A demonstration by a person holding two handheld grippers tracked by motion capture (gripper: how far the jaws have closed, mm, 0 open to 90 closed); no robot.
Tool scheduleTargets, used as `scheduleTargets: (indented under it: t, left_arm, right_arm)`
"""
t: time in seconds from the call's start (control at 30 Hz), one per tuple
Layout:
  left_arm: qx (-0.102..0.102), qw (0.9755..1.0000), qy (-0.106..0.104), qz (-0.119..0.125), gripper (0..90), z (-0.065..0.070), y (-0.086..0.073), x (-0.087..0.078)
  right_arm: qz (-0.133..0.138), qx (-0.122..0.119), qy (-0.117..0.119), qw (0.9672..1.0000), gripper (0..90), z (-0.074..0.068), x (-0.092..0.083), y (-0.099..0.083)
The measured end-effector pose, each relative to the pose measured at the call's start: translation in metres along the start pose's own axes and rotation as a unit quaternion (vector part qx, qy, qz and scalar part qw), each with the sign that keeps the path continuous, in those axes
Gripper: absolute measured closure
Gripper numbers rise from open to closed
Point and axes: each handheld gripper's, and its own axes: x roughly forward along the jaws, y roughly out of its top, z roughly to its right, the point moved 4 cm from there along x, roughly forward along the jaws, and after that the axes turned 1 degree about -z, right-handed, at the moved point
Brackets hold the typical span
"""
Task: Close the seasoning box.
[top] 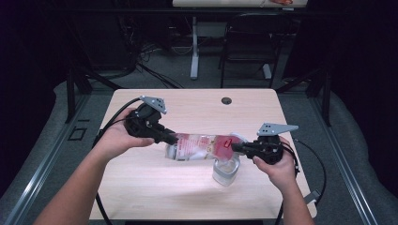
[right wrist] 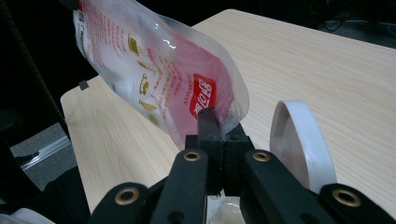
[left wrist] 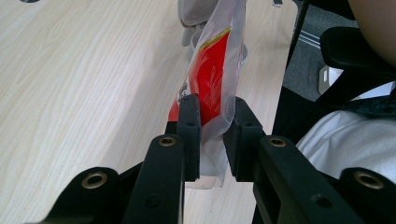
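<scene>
High view: left gripper [top: 165, 135] and right gripper [top: 239, 148] hold a clear red-printed pouch [top: 199, 146] level above the worktop [top: 155, 187], over a clear container [top: 226, 171].

Left gripper view: jaws clamped on the pouch edge.

Right gripper view: jaws clamped on the opposite edge. Keep both grips firm; tilt slowly over the container.

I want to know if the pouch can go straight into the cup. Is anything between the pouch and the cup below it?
Nothing visible. The pouch hangs stretched between the left tongs and right tongs, each shut on one end. The cup stands on the table just under the right-hand end, its mouth uncovered.
</scene>
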Motion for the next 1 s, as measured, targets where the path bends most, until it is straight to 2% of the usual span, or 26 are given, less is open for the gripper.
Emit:
scheduleTargets:
  t: [0.1, 0.27, 0.5, 1.0]
  left_arm:
    - [0.000, 1.0000, -0.006, 0.002, 78.5, 0.0016, 0.0019, -0.0013]
    - [0.008, 1.0000, 0.003, -0.003, 78.6, 0.0047, 0.0052, -0.0075]
    - [0.004, 1.0000, 0.006, -0.005, 78.5, 0.0035, 0.0060, -0.0041]
    - [0.003, 1.0000, 0.007, -0.005, 78.2, -0.0001, 0.0055, -0.0033]
  right_arm:
    - [0.000, 0.002, 0.000, 1.0000, 89.9, 0.0003, -0.0004, -0.0004]
    - [-0.002, -0.001, 0.001, 1.0000, 90.0, -0.0015, 0.0007, 0.0003]
    - [-0.012, -0.004, -0.012, 0.9998, 90.0, 0.0003, 0.0046, -0.0021]
    - [-0.012, -0.006, -0.012, 0.9998, 89.9, 0.0002, 0.0047, -0.0019]
